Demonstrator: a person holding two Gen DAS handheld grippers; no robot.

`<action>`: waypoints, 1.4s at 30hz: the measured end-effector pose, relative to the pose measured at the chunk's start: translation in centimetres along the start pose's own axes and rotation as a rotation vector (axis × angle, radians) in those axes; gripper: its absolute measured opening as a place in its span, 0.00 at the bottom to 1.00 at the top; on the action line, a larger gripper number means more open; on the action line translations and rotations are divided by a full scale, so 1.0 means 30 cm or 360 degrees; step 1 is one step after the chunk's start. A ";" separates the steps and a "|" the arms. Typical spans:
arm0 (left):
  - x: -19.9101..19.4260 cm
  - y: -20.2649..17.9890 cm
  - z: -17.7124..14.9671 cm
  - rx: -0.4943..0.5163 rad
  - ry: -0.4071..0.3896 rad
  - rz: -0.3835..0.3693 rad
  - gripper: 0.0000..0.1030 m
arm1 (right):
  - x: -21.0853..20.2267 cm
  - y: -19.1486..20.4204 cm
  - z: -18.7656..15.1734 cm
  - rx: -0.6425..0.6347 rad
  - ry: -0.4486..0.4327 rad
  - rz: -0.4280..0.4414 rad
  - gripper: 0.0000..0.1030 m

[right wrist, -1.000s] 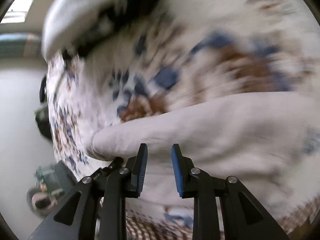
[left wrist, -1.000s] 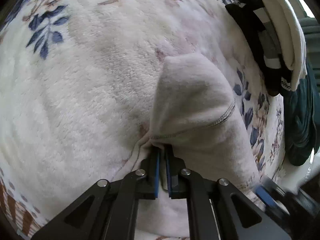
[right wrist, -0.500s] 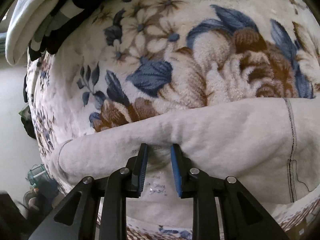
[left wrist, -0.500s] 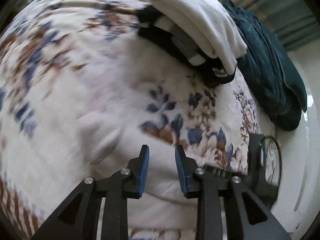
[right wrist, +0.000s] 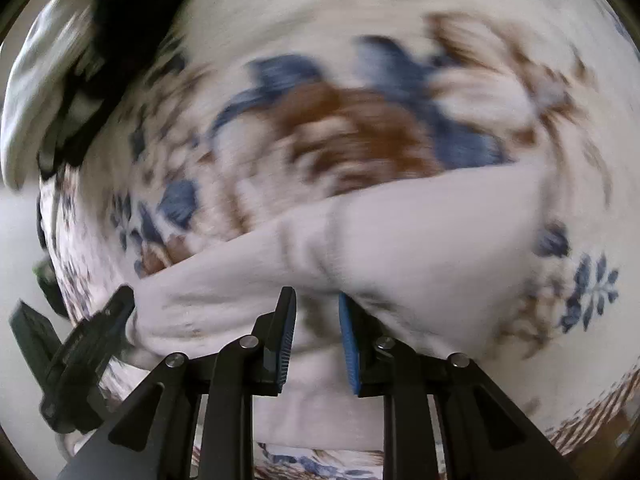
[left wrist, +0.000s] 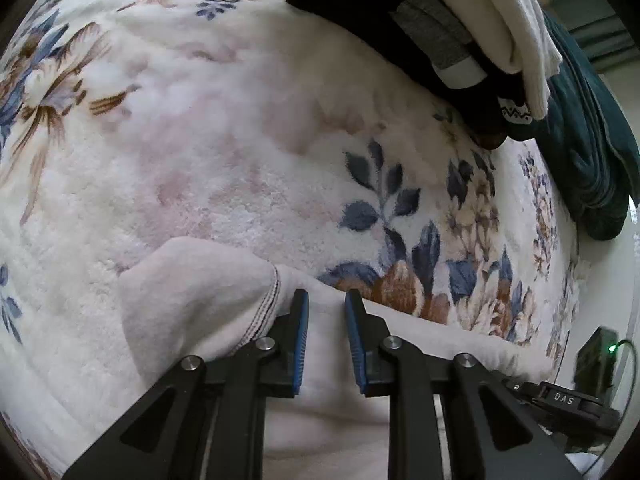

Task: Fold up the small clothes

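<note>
A cream fleece garment point(left wrist: 192, 292) lies flat on the floral blanket point(left wrist: 200, 140), one stitched corner folded over at the left. My left gripper point(left wrist: 326, 296) points down at the garment's far edge. Its jaws are closing, the cream edge lies in the gap, and the pads do not press on it. The right wrist view is blurred by motion. There my right gripper point(right wrist: 316, 294) stands over the same garment point(right wrist: 420, 240), jaws closing with cloth between them and a gap still showing. The left gripper's black body point(right wrist: 80, 352) shows at that view's lower left.
A stack of clothes sits at the blanket's far right: a white piece point(left wrist: 500, 12) on top, black and grey striped pieces point(left wrist: 400, 28) beneath, a dark green garment point(left wrist: 588, 140) beside them. A black device with a green light point(left wrist: 596, 360) stands off the blanket's right edge.
My left gripper let go of the garment corner it was shut on, opened, and moved to the garment's far edge. My right gripper slid along that garment and its jaws narrowed.
</note>
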State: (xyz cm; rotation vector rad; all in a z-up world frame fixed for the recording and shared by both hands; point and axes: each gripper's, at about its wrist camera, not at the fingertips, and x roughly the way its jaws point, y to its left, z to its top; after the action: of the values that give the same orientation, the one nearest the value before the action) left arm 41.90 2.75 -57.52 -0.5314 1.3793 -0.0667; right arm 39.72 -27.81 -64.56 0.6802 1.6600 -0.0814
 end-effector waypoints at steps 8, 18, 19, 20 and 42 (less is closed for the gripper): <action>-0.160 -0.068 -0.006 0.0050 -0.0062 -0.0182 0.59 | -0.095 0.026 0.013 -0.0005 -0.0016 0.0274 0.63; -0.183 0.057 -0.069 -0.0095 -0.0031 -0.0057 0.59 | -0.160 -0.051 0.001 0.0044 -0.0048 0.0164 0.63; -0.186 0.065 -0.080 -0.0094 -0.0031 -0.0036 0.59 | -0.161 -0.058 -0.008 0.0031 -0.0053 0.0118 0.63; -0.189 0.076 -0.098 -0.0093 -0.0033 -0.0010 0.59 | -0.163 -0.066 -0.017 0.0012 -0.0060 0.0053 0.63; -0.035 0.181 -0.123 -0.0115 -0.0026 -0.0208 0.14 | 0.049 -0.266 -0.025 0.0118 -0.0054 0.0464 0.31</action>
State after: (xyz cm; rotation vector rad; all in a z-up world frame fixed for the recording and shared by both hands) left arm 36.79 6.71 -59.04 -0.6809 1.3334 -0.1188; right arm 35.21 -33.49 -68.28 0.9655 1.5157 0.0547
